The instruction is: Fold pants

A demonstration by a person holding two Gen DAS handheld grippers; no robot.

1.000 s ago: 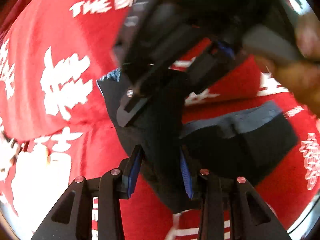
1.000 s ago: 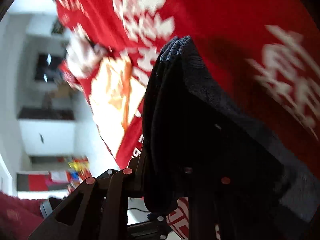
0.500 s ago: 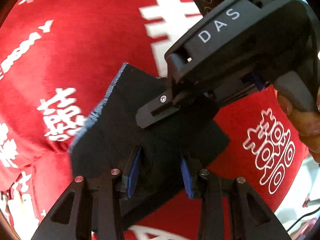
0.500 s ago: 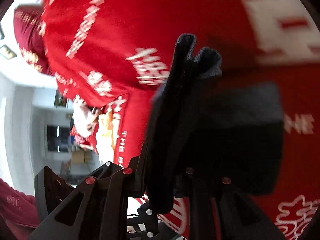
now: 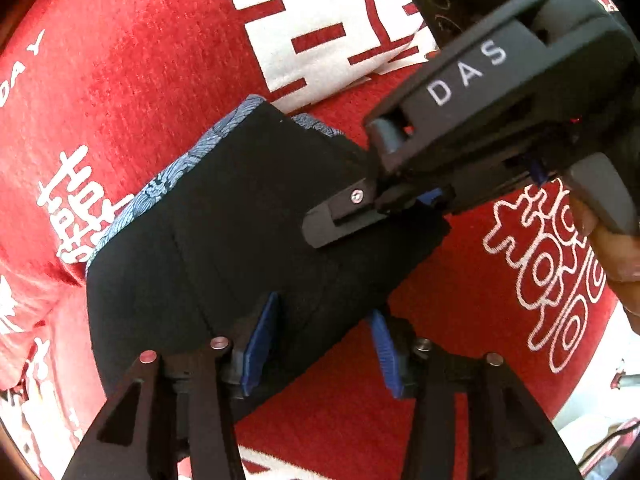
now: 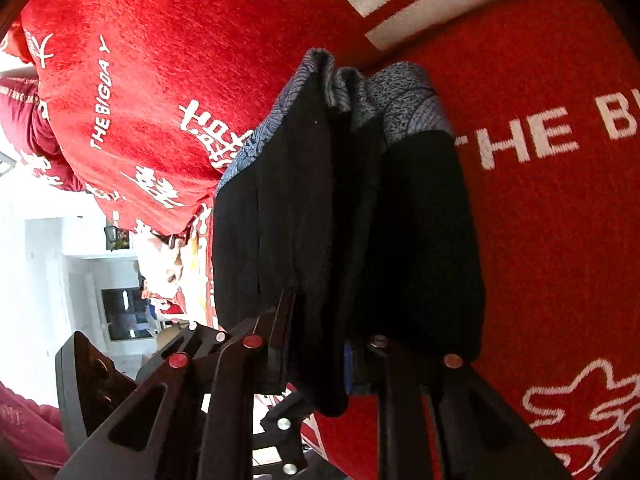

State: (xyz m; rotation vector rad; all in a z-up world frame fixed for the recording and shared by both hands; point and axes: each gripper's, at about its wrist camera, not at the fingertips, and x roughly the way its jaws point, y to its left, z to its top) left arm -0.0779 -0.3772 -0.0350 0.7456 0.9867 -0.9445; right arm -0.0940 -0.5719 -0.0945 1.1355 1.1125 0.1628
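Red printed cloth (image 5: pixel 160 60) fills the background; folded black pants (image 5: pixel 240 248), centre frame, are pinched by both the left gripper (image 5: pixel 324 344) and right gripper (image 6: pixel 316 344). Soft, floppy bundle: grip the layered edges together.

The left wrist camera sits just behind the left gripper (image 5: pixel 324 344) and looks forward and down along its fingers, very close to the folded black pants (image 5: pixel 240 240) on the red printed blanket (image 5: pixel 140 60). The right gripper (image 5: pixel 344 220) enters ahead of it from the upper right. The right wrist camera looks along the right gripper (image 6: pixel 316 344), rolled sideways, with the pants (image 6: pixel 320 200) just ahead. Both views share the pants and blanket (image 6: pixel 560 200).
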